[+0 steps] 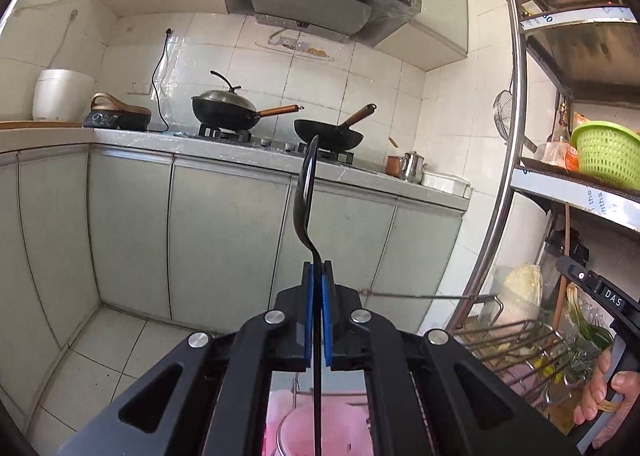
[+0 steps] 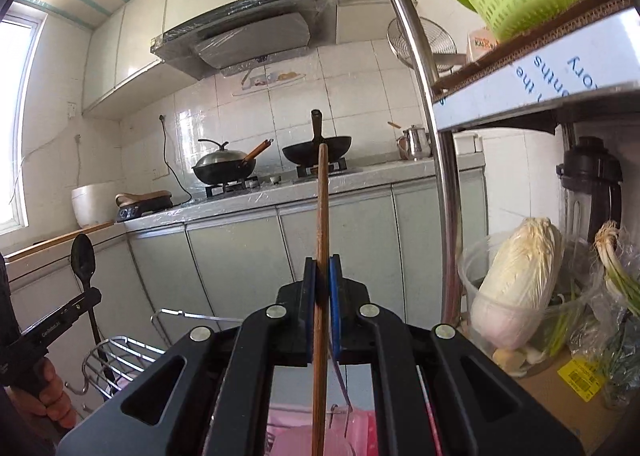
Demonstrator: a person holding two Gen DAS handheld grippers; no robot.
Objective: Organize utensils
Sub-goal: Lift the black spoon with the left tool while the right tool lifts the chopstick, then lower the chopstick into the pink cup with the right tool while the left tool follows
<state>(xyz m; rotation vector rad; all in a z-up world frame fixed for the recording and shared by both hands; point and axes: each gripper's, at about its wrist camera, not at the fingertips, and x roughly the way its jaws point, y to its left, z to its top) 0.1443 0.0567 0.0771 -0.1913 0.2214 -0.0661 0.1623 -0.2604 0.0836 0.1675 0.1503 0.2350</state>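
Blue-padded left tongs (image 1: 317, 280) were clamped tight on a black spoon (image 1: 305, 192), handle pinched between the pads and the bowl sticking straight up past the tips, edge-on to the camera. Off to the right of those tongs sat a wire dish rack (image 1: 516, 340), and further right a metal shelf unit (image 1: 576, 188) with a green plastic basket (image 1: 608, 152) on it.

Right tongs (image 2: 322, 272) were closed on a wooden chopstick (image 2: 322, 216), which ran up between the pads and well beyond the tips. To their left you could see the same black spoon (image 2: 83, 260) held up by the other gripper (image 2: 60, 316), above the wire rack. Right of the tongs, a napa cabbage (image 2: 516, 280) stood in a clear tub, with green onions (image 2: 616, 256) beside it.
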